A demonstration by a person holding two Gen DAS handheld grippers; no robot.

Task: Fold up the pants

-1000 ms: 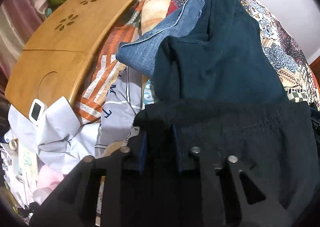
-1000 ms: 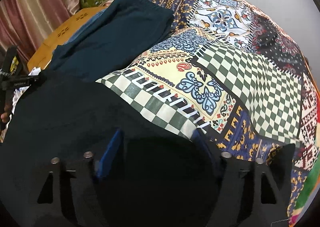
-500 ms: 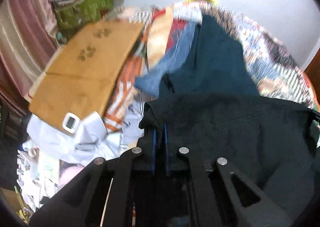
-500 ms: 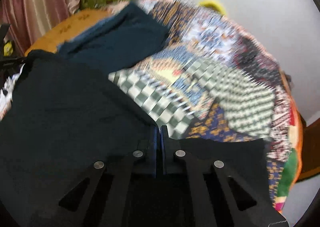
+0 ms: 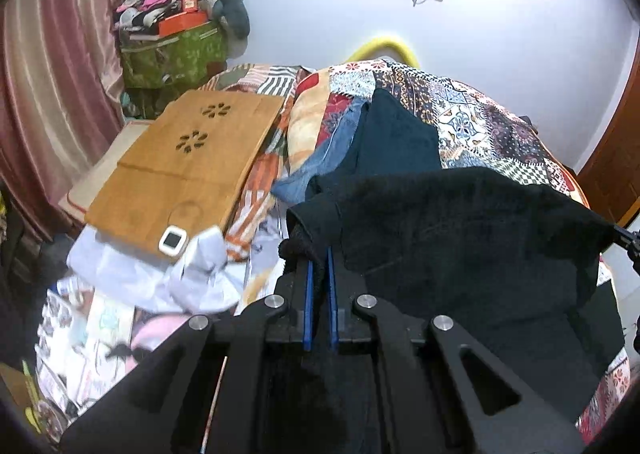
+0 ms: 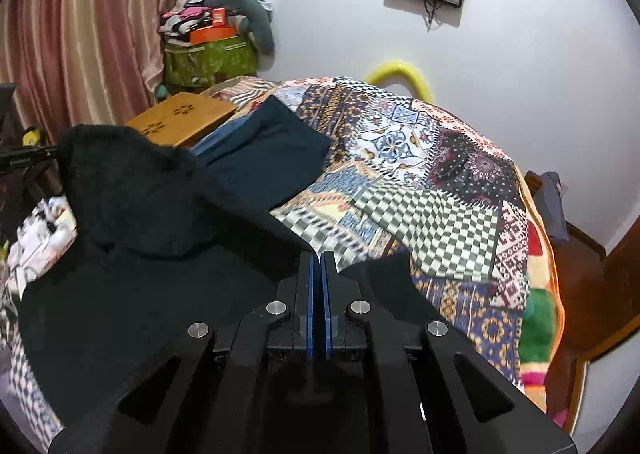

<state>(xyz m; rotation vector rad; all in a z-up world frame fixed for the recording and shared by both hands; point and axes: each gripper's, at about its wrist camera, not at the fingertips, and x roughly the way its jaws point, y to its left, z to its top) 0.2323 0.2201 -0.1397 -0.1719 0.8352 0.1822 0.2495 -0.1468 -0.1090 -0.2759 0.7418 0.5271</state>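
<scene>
Black pants [image 5: 460, 221] hang stretched between both grippers above the patchwork bed. My left gripper [image 5: 318, 254] is shut on the left corner of their upper edge; a fold of black cloth sits between the blue pads [image 5: 307, 294]. In the right wrist view the same black pants [image 6: 140, 238] spread out to the left, and my right gripper [image 6: 319, 256] is shut on the right corner of that edge, its blue pads [image 6: 310, 314] nearly touching. The other gripper [image 6: 28, 159] shows at the far left of that view, holding the opposite corner.
A folded dark teal garment [image 5: 394, 141] and blue jeans [image 5: 324, 161] lie on the patchwork quilt [image 6: 440, 173]. A wooden lap tray [image 5: 188, 165] with a small white device [image 5: 173, 240] lies left, beside white cloth [image 5: 200, 278]. A green bag [image 5: 172, 53], curtain and wall screen stand behind.
Both grippers went from open over the black pants' edge to shut on it, then rose, lifting the cloth off the bed. The views tipped up to show the wall.
</scene>
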